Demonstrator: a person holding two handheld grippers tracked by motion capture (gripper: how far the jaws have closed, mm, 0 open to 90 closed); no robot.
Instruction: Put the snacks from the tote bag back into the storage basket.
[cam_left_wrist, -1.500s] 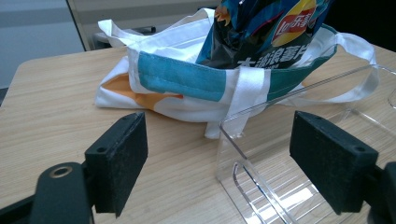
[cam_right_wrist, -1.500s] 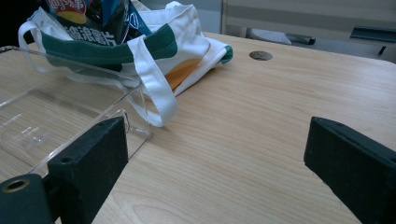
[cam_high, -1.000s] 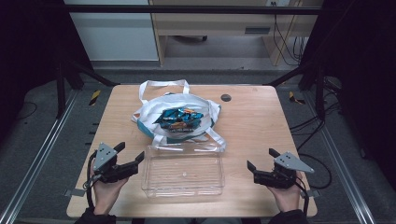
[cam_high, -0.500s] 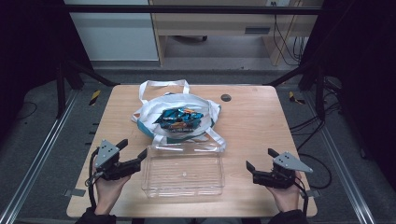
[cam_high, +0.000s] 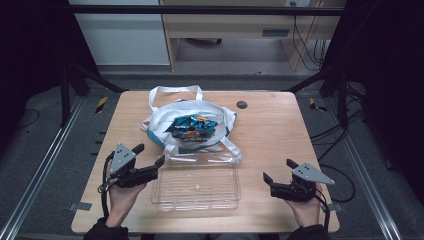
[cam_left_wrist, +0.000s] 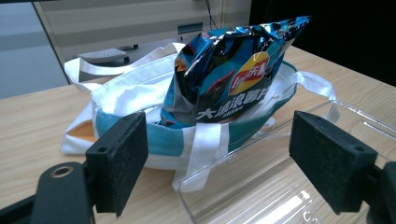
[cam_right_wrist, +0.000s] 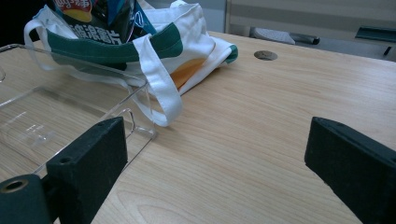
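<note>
A white tote bag (cam_high: 220, 119) with teal trim lies open at mid-table, and a blue chips bag (cam_high: 192, 126) sticks out of it. A clear plastic tray (cam_high: 197, 183) sits empty just in front of the bag. My left gripper (cam_high: 149, 154) is open at the tray's left edge. In the left gripper view it (cam_left_wrist: 224, 163) points at the chips bag (cam_left_wrist: 233, 74), the tote (cam_left_wrist: 135, 98) and the tray's corner (cam_left_wrist: 280, 186). My right gripper (cam_high: 278, 170) is open and empty to the right of the tray. Its (cam_right_wrist: 219, 163) own view shows bare table, the tote (cam_right_wrist: 187, 42) and the tray (cam_right_wrist: 56, 116).
The wooden table (cam_high: 280, 130) has a small round cable hole (cam_high: 242, 104) behind the bag. The tote's loose straps (cam_high: 175, 91) trail toward the far edge, and one strap (cam_right_wrist: 161, 93) lies over the tray's back rim. Dark frame legs and cables stand beyond the table.
My left gripper has edged slightly right, closer to the tray's left edge. The right gripper has hardly moved. Both stay open.
</note>
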